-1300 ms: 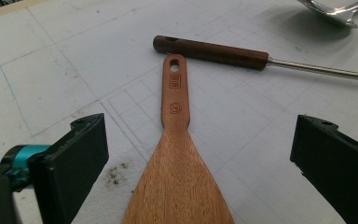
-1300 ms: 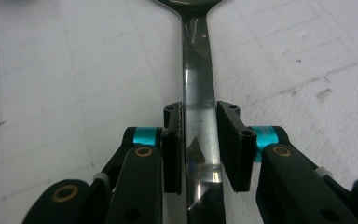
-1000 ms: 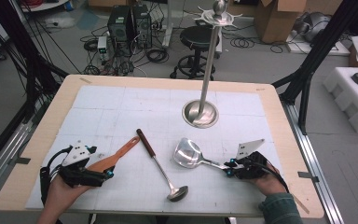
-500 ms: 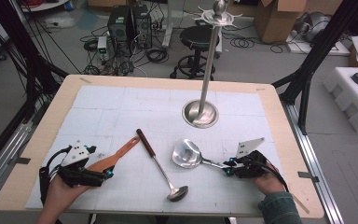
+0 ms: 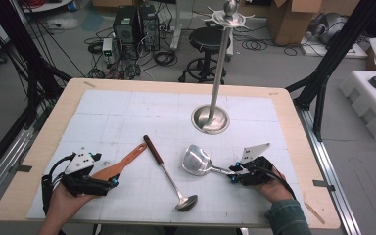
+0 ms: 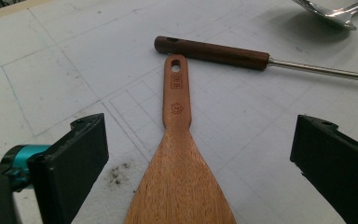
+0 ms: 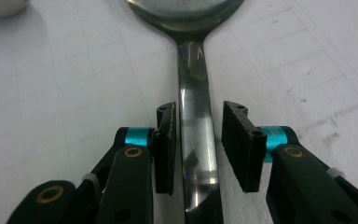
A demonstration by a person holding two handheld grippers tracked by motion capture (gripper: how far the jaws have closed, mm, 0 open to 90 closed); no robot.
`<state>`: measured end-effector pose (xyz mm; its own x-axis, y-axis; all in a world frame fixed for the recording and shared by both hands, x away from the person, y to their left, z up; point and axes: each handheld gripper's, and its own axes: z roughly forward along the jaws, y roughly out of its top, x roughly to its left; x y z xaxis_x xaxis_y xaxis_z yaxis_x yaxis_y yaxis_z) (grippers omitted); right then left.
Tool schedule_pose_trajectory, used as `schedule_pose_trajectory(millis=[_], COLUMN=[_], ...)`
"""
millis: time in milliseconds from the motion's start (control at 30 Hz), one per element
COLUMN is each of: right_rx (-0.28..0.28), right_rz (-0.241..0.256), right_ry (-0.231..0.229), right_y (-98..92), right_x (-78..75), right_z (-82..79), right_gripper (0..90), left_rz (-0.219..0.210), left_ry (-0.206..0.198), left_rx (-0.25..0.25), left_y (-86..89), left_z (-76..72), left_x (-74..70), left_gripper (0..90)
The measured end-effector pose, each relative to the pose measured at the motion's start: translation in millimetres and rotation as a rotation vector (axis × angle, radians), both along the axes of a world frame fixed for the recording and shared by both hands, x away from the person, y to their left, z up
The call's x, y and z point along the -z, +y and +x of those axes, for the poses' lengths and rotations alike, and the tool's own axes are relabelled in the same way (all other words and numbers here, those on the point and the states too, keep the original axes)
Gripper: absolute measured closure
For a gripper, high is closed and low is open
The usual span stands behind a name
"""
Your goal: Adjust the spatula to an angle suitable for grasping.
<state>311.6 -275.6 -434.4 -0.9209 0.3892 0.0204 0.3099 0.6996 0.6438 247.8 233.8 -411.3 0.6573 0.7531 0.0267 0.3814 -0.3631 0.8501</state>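
On the counter (image 5: 103, 105), a tall steel utensil stand (image 5: 210, 119) rises at the far middle. Nearer the person, a steel spatula (image 5: 197, 160) lies right of center, its handle between the jaws of the right gripper (image 5: 233, 174), which are narrowly parted and not quite pinching it. A wooden spatula (image 6: 177, 154) lies left, its blade between the wide-apart jaws of the left gripper (image 5: 112, 181). A ladle (image 5: 169, 176) rests between both spatulas.

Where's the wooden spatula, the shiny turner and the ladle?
wooden spatula (image 6: 177, 140), left gripper view, on its neck.
shiny turner (image 5: 196, 160), high view, on its blade.
ladle (image 5: 186, 202), high view, on its bowl.
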Motion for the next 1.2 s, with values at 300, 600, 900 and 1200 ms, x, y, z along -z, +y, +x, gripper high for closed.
schedule_pose_trajectory(millis=[300, 600, 900, 1200], right_rx=[-0.024, -0.021, -0.010, 0.009], right_rz=[-0.027, 0.045, -0.020, -0.039], right_ry=[-0.008, -0.005, -0.026, -0.050], right_y=[9.2, 6.9, 12.3, 19.0], right_x=[-2.0, -8.1, -5.6, -0.5], right_z=[2.7, 3.2, 7.1, 7.6], right_gripper=[74.1, 77.1, 74.1, 68.7], left_rz=[-0.002, -0.003, -0.007, -0.005], left_ry=[-0.002, 0.000, -0.001, -0.001], left_rx=[0.000, 0.000, -0.002, 0.005], left_y=[0.1, 0.2, 0.9, 0.1], left_z=[-0.2, 0.0, -0.4, -0.5], left_x=[0.0, 0.0, 0.0, -0.2], left_gripper=[4.7, 4.7, 4.7, 4.7])
